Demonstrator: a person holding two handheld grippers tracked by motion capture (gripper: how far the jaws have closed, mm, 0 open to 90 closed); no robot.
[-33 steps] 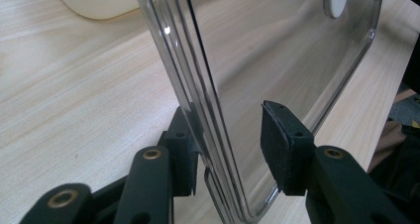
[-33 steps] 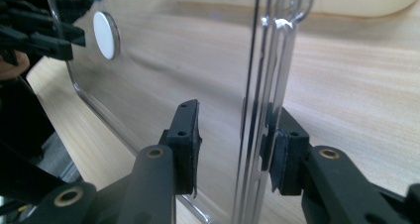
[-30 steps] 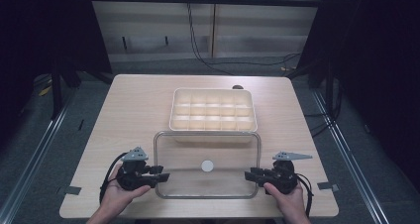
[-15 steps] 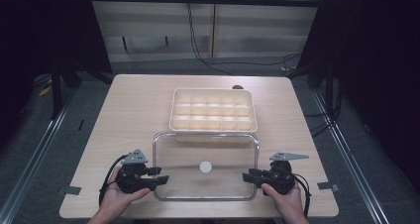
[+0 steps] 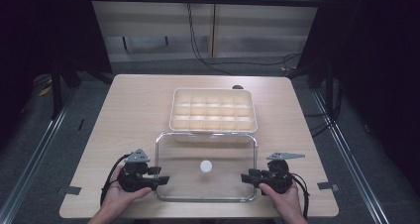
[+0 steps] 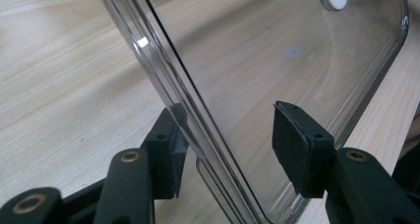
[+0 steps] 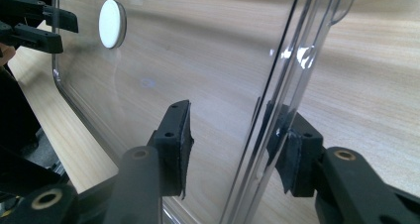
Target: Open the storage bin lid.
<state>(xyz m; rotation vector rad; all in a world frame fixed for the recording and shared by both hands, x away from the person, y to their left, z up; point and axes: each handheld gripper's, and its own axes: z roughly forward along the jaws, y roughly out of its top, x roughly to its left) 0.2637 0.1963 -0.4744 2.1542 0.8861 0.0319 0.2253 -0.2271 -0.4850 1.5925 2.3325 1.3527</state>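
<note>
A clear plastic lid (image 5: pixel 223 187) with a white round disc (image 5: pixel 205 166) at its centre sits near the table's front edge, just in front of a beige compartment box (image 5: pixel 213 110). My left gripper (image 5: pixel 161 178) is at the lid's left edge and my right gripper (image 5: pixel 245 177) at its right edge. In the left gripper view the gripper (image 6: pixel 230 135) is open and the lid's rim (image 6: pixel 163 75) runs between its pads. In the right gripper view the gripper (image 7: pixel 233 127) is open too, with the rim (image 7: pixel 287 75) between its pads; the far pad shows through the plastic.
The wooden table (image 5: pixel 133 115) has bare room left and right of the box. Tape marks (image 5: pixel 72 190) lie at the front corners. Cables (image 5: pixel 198 40) hang behind the table, and metal rails (image 5: pixel 44 135) run along the floor on both sides.
Both grippers have moved inward to the lid's side edges, so the rim now lies between their jaws. The lid and the box have hardly moved.
</note>
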